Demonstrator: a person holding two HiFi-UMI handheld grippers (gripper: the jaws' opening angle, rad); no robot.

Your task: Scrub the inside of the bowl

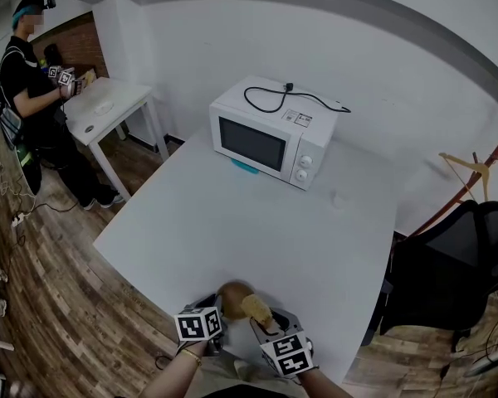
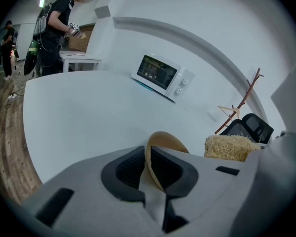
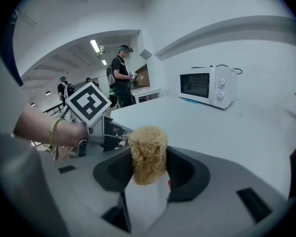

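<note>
A tan wooden bowl is held up on edge over the near edge of the white table. My left gripper is shut on the bowl's thin rim, with one pad on each side of the wall. Just to the right, my right gripper is shut on a straw-coloured fibre scrubber. In the head view the scrubber sits right next to the bowl; whether they touch I cannot tell. The left gripper view shows the scrubber a little apart at the right.
A white microwave with a black cable on top stands at the table's far side, over something teal. A black chair and a wooden hanger are at the right. Another person works at a second table far left.
</note>
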